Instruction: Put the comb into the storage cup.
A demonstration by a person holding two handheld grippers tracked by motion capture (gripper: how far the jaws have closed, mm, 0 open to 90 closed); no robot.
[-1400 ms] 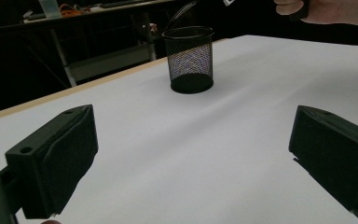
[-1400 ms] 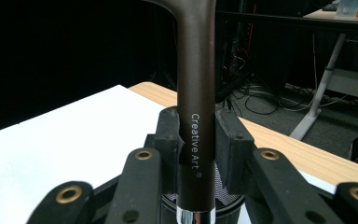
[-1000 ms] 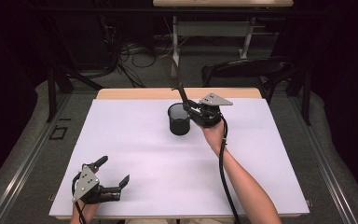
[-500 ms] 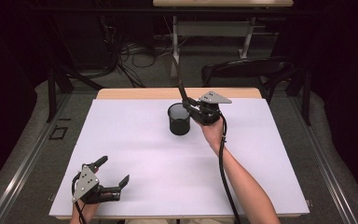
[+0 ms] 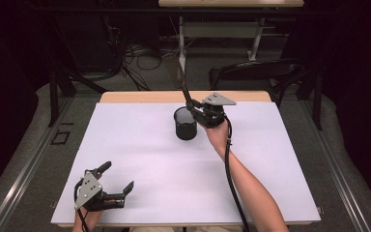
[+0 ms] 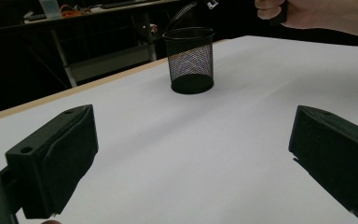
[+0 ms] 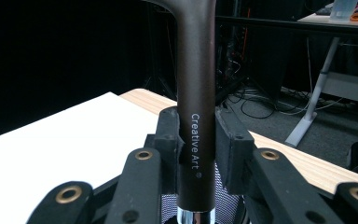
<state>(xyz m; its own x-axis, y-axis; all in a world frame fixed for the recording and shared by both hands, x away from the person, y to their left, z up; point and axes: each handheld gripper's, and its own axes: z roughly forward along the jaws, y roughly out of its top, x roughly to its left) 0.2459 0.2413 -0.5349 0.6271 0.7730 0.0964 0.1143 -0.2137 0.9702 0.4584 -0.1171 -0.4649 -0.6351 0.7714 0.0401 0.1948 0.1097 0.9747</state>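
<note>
The right tongs (image 5: 196, 110) were pinched on a long dark brown paintbrush handle printed "Creative Art" (image 7: 195, 93) — both black jaws pressed flat against its sides in the right gripper view, with a bright metal ferrule just below the grip. In the high view the handle (image 5: 183, 84) slanted up and away from the tongs, tilted rather than upright. Its lower end stood over the black wire-mesh cylindrical pen cup (image 5: 185, 123), which sat upright on the white-covered table (image 5: 280, 159) towards the far edge, just beside the right hand (image 5: 217, 135). Whether the brush tip touched the cup's inside could not be told.

The left tongs (image 5: 118, 182) rested low at the near left corner of the table, well apart from the cup — jaws spread wide with nothing between them. In the left gripper view the mesh cup (image 6: 189, 59) stood far ahead between the open jaws.
</note>
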